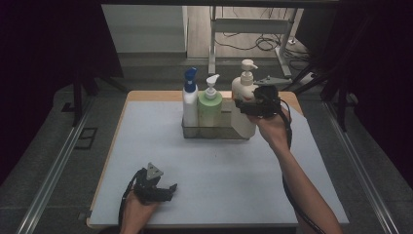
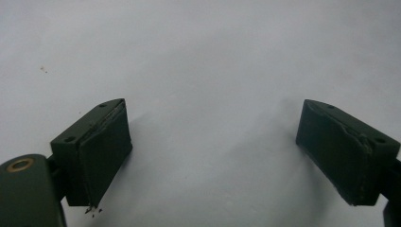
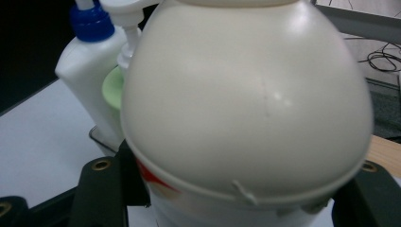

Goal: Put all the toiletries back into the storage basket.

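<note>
Cream pump bottle clamped in right tongs, raised at right end of tray; blue-capped bottle, green bottle already seated; left tongs apart, idle on near counter; setting down remained

Pale grey table, clear tray near its far edge

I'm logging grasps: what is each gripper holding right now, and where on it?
The right gripper clamps the cream pump bottle around its upper body, below the shoulder. The left gripper is open and holds nothing.
</note>
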### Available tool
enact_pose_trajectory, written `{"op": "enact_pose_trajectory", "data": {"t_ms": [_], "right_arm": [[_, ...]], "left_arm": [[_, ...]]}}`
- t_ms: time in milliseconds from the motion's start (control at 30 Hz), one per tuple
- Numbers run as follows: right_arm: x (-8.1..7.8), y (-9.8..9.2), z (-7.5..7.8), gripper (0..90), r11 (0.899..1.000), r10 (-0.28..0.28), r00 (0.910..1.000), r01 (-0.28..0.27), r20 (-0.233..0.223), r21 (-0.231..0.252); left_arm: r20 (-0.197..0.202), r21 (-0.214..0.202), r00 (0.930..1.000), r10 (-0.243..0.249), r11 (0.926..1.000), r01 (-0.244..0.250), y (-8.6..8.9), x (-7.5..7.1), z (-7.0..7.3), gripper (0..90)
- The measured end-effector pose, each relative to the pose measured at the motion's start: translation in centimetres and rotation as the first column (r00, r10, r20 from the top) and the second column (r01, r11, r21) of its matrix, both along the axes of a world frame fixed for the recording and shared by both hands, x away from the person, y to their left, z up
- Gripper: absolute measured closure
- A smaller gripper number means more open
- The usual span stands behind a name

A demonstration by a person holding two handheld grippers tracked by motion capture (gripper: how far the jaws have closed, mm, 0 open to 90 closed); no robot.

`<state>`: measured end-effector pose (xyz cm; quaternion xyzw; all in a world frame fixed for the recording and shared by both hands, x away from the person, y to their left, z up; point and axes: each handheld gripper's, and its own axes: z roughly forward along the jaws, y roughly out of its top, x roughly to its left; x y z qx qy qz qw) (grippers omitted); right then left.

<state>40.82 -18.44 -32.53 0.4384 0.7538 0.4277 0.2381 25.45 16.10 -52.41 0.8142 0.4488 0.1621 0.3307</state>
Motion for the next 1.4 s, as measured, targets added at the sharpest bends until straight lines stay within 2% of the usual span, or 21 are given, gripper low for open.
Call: {"op": "enact_pose_trajectory", "data": {"t_ms": [767, 1133, 1400], "right_arm": [[5.3, 1.2, -2.0, 37.0, 0.996, -0.093, 0.9957, 0.093, 0.000, 0.012], [7.1, 1.5, -3.1, 36.9, 0.992, -0.124, 0.9921, 0.124, 0.013, 0.016], [7.9, 1.9, -4.7, 36.9, 0.992, -0.125, 0.9920, 0.125, 0.021, 0.008]], "left_arm": [[0.001, 0.000, 1.0000, 0.000, 1.0000, 0.000, 0.0, 0.0, 0.0, 10.6], [-0.002, 0.002, 1.0000, -0.002, 1.0000, 0.002, 0.0, 0.0, 0.0, 10.6], [-0.002, 0.001, 1.0000, -0.001, 1.0000, 0.001, 0.0, 0.0, 0.0, 10.6]]}}
